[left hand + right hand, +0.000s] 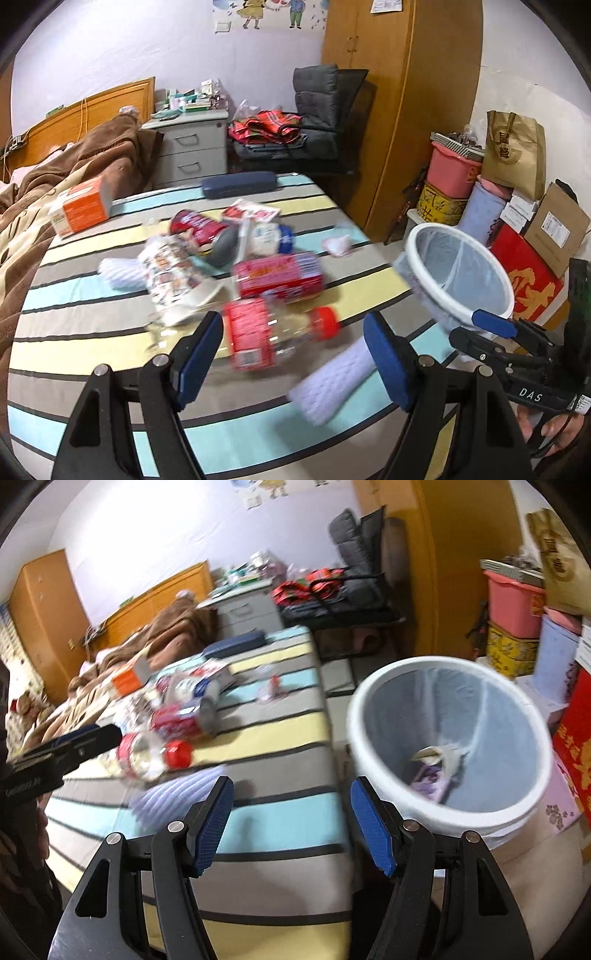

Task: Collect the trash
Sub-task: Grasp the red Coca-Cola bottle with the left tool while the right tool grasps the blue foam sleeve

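A pile of trash lies on the striped bed (92, 347): a clear plastic bottle with red label and red cap (280, 332), a red packet (279, 277), a printed wrapper (173, 273), a red can (195, 225) and white foam sleeves (332, 384). My left gripper (293, 354) is open, its fingers either side of the bottle, just short of it. My right gripper (291, 823) is open and empty at the bed's edge, beside the white trash bin (384, 775), which has paper inside. The bottle also shows in the right wrist view (147, 755).
An orange box (83, 208) and a dark blue case (238, 186) lie farther back on the bed. A brown blanket (92, 162), grey drawer unit (194, 151), chair with red bags (295, 129), wardrobe and stacked boxes (517, 221) surround the bed.
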Available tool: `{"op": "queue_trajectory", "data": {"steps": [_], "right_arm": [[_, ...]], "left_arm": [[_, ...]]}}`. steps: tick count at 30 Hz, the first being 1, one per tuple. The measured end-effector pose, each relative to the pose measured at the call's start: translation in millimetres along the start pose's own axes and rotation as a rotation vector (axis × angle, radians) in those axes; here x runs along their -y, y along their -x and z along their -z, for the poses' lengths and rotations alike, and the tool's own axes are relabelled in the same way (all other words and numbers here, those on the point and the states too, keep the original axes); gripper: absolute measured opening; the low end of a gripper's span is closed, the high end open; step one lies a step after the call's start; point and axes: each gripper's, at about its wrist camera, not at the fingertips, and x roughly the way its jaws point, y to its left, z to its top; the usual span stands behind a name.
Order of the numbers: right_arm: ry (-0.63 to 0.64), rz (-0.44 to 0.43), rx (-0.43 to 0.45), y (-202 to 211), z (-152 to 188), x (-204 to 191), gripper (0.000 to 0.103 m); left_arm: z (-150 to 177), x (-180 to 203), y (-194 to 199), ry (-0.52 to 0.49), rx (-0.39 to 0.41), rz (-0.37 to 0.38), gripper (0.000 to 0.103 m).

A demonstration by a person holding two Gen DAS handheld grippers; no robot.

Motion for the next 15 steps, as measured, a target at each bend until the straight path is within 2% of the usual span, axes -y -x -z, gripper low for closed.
{"op": "queue_trajectory", "data": {"steps": [3,8,15], "right_arm": [[0.013,-0.026,-0.027,-8,5,-14,0.067],[0.037,-0.055,-0.066,-20,7,-34,0.067],[-0.024,-0.134,-0.112,-38,7,-49,0.067]], "left_arm": [[3,-18,0,0.005,-0.009,-0.016,0.080],[5,-37,-9,-0.017,-0.043,0.017,0.080],[-6,-47,-21,-0.083,-0.062,0.047,0.080]]}}
